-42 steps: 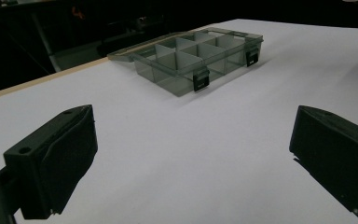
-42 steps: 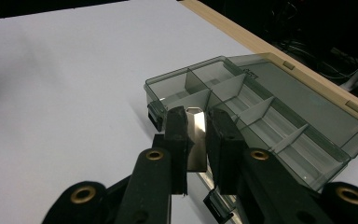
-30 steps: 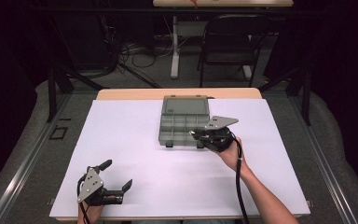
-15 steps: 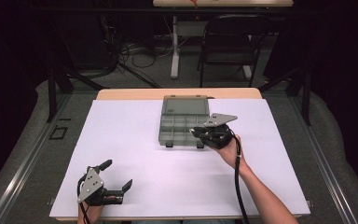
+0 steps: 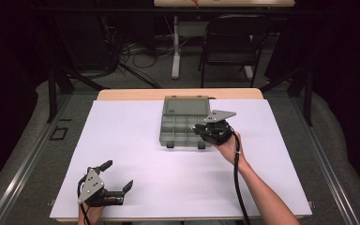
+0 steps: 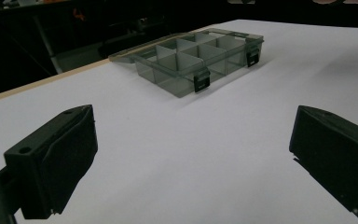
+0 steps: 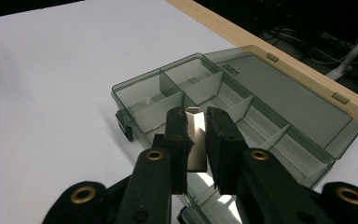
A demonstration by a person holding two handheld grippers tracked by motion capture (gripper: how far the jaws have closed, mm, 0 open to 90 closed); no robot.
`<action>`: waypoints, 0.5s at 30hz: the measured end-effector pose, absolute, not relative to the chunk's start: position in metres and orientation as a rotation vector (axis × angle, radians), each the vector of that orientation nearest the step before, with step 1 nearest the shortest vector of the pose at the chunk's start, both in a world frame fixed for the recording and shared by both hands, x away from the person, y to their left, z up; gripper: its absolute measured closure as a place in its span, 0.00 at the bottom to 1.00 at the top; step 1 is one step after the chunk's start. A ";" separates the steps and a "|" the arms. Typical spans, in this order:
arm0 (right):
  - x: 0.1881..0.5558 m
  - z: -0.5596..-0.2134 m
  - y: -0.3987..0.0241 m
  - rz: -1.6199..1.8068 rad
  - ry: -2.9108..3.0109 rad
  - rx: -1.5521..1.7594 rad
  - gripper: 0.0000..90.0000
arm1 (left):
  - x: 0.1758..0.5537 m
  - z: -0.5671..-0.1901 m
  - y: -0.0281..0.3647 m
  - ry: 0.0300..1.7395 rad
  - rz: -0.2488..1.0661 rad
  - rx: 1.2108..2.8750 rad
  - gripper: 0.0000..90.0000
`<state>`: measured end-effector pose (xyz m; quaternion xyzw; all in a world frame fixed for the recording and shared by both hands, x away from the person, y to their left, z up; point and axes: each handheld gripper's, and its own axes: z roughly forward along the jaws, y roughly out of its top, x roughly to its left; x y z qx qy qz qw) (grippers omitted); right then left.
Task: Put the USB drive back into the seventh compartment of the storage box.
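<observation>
While the box lies open: two grippers are held over a white-covered table (image 5: 136, 140).
Compartment box (image 5: 185, 127): set at the far middle of the table, lid (image 7: 284, 95) folded back flat.
Right gripper (image 7: 196, 140): clamped on a small shiny metal piece (image 7: 196, 140), held above the box's near right corner.
Left gripper (image 5: 117, 180): jaws spread wide apart, nothing between them, kept low at the near left, well apart from the box.

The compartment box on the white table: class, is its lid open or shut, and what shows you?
Open. The compartment box has its lid folded back flat behind it, its dividers exposed, and the two latches hang unfastened.
</observation>
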<state>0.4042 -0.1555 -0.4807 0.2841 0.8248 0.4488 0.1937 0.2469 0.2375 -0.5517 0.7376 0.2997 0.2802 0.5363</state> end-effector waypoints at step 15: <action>0.413 -0.480 -0.151 1.221 2.353 0.779 0.88 | 0.246 -0.552 0.238 0.718 0.670 1.752 0.01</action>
